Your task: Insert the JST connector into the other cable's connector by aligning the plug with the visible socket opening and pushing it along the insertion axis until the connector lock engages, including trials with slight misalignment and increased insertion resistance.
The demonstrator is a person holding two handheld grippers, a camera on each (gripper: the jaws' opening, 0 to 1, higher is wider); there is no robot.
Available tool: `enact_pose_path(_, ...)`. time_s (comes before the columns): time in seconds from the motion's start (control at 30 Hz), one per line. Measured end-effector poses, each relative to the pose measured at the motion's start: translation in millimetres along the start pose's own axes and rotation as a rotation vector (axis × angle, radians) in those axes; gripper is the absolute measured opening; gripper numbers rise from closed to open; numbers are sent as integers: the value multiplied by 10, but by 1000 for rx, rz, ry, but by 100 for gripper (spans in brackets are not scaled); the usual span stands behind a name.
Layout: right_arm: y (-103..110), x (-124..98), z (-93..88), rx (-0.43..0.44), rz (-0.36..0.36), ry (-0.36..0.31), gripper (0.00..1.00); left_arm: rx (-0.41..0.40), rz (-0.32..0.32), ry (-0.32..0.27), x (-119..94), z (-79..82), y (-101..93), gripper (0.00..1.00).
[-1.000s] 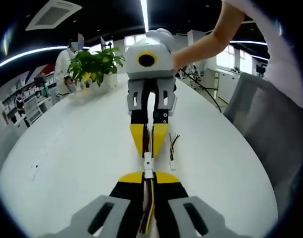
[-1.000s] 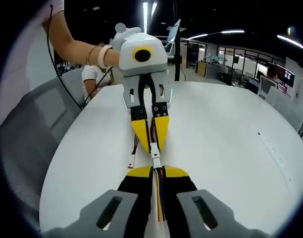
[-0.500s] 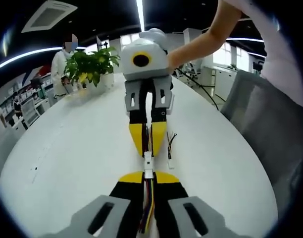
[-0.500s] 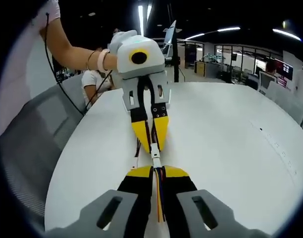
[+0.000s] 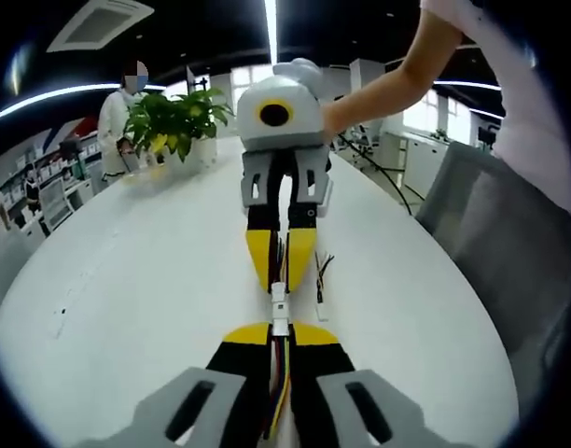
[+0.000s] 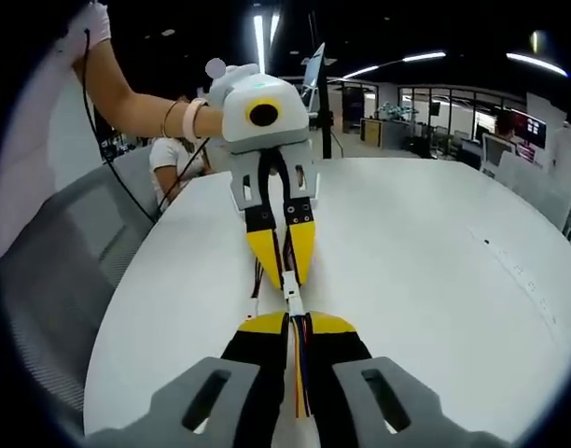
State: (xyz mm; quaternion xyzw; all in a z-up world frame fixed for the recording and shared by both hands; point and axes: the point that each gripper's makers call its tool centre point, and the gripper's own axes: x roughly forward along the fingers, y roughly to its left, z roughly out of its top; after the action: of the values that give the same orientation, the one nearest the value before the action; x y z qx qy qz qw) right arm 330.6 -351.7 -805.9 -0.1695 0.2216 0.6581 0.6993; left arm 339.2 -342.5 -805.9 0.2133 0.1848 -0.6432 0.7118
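White connectors meet between both closed tongs.

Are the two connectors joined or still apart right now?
Joined, it seems: the two white connectors meet end to end with no gap between the tools. Cannot tell whether the lock has engaged.

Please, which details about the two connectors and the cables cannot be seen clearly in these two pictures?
- Left gripper view: whether the small white joined connectors are locked is too small to tell.
- Right gripper view: the same joint is too small; the yellow jaw tips crowd it.
- Left gripper view: the spare loose cable on the white table has a tiny connector.
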Motion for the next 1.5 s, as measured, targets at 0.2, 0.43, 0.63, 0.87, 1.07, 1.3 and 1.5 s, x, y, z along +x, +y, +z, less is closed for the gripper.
enact_pose_path(0.2, 10, -10, 5, 1, -4, -5, 4, -7, -1, -5, 3, 24, -6, 0)
enact_pose_path(0.43, 6, -12, 18, 8, -10, -17, 4, -30, -6, -17, -8, 27, 1, 0)
enact_pose_path(0.63, 21, -2, 7, -1, -4, -4, 4, -32, -7, -20, -15, 31, -2, 0)
enact_pose_path(0.87, 7, 13, 12, 6, -6, -3, 4, -27, -6, -11, -21, 23, -2, 0)
enact_pose_path(1.07, 9, 27, 2, -2, -6, 3, 4, -15, -9, -2, -15, 7, -8, 0)
enact_pose_path(1.3, 0, 21, -12, -17, -8, 8, 3, 6, -10, -1, 11, 25, -7, 0)
enact_pose_path(1.5, 4, 16, -21, -20, -10, 9, 3, 0, -14, 1, 37, 8, -16, 0)
